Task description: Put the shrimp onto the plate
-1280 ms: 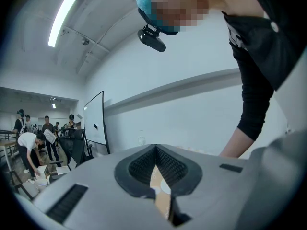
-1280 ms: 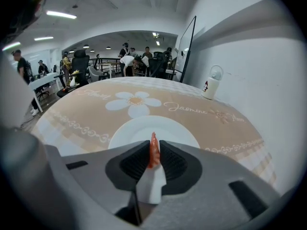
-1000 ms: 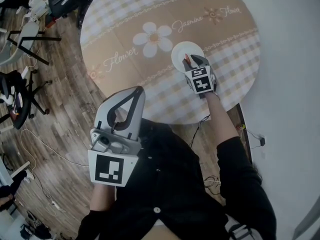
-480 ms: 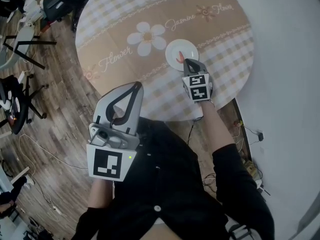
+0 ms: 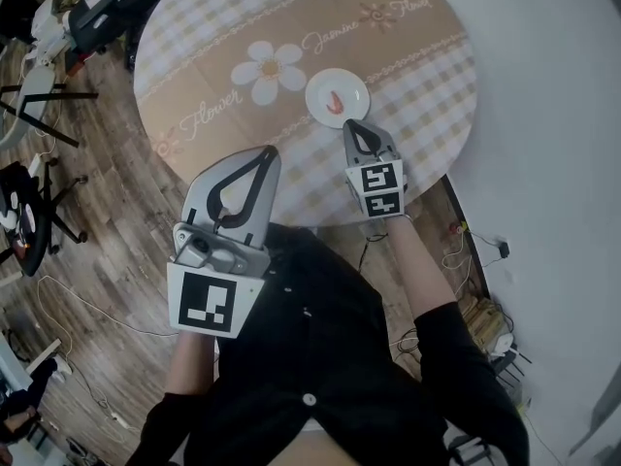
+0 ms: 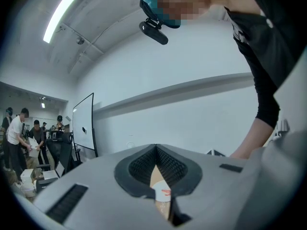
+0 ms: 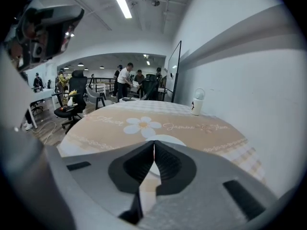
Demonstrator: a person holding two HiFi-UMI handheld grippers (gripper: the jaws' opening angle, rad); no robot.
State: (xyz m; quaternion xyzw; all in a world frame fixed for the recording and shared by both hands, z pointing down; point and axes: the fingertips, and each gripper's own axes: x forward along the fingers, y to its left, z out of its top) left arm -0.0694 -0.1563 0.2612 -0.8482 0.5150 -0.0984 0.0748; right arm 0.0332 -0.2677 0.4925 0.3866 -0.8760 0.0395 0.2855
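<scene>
The small orange-pink shrimp [image 5: 335, 103] lies on the round white plate [image 5: 350, 86], a little toward my side of its middle. The plate stands on the round table with the beige checked, flower-printed cloth [image 5: 417, 56]. My right gripper [image 5: 356, 126] hangs just short of the plate's near rim, apart from it, its jaws pressed together with nothing between them. My left gripper [image 5: 266, 153] is left of the plate and nearer to me, over the table's edge; its jaws also meet at the tips and hold nothing. Beyond the plate, at the table's far side, stands a small white bottle with a rounded top [image 7: 195, 103].
</scene>
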